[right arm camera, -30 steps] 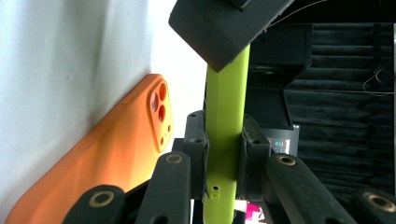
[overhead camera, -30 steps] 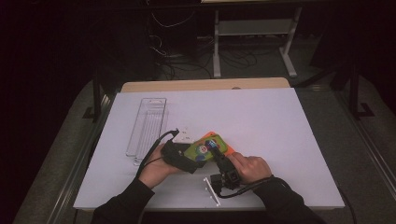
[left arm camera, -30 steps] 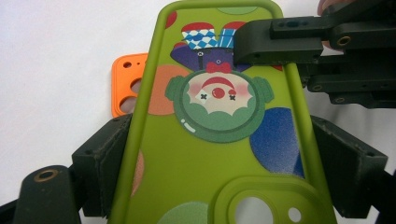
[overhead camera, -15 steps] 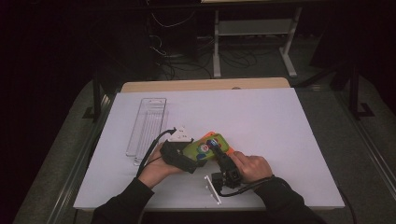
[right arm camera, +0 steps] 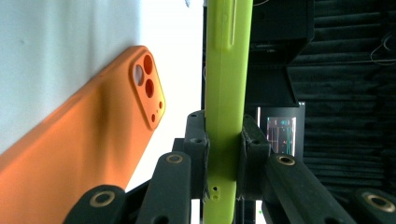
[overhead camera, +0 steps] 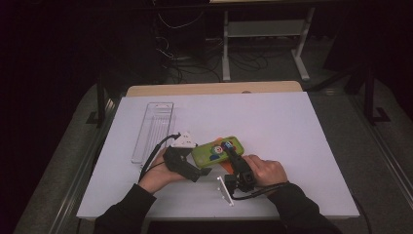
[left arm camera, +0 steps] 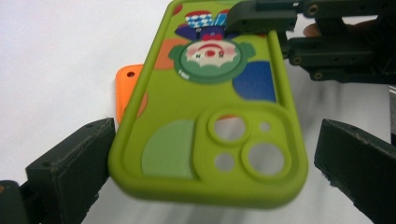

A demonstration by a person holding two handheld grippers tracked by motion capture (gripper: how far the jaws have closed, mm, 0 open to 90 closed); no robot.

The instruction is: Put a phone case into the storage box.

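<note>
A handover looks to be in hand: the green phone case [overhead camera: 217, 150] is held above the near middle of the white table [overhead camera: 302, 146], just right of the left gripper [left arm camera: 210, 182] and left of the right gripper [overhead camera: 233, 155]; in the right gripper view the case [right arm camera: 226, 93] is seen edge-on, pinched between the two black jaws, so that gripper [right arm camera: 225, 135] is closed on the case's edge. The left gripper's jaws have just been opening and now stand wide; in the left gripper view the camera end of the case [left arm camera: 205, 135] lies between them, with a gap on each side and no pad pressing, so it is released there. An orange phone case [right arm camera: 79, 140] lies flat on the table beneath and just beside the green one, its corner [left arm camera: 127, 84] being seen past the green edge. A clear plastic tray [overhead camera: 153, 129] rests well apart at the far left.

The step is judged to be the passing of the case to the right gripper alone. The next move is judged to call for the left gripper to be drawn back clear of the case's end without brushing it; the thin edge grip should be kept firm, since the case could pivot between the pads.
</note>
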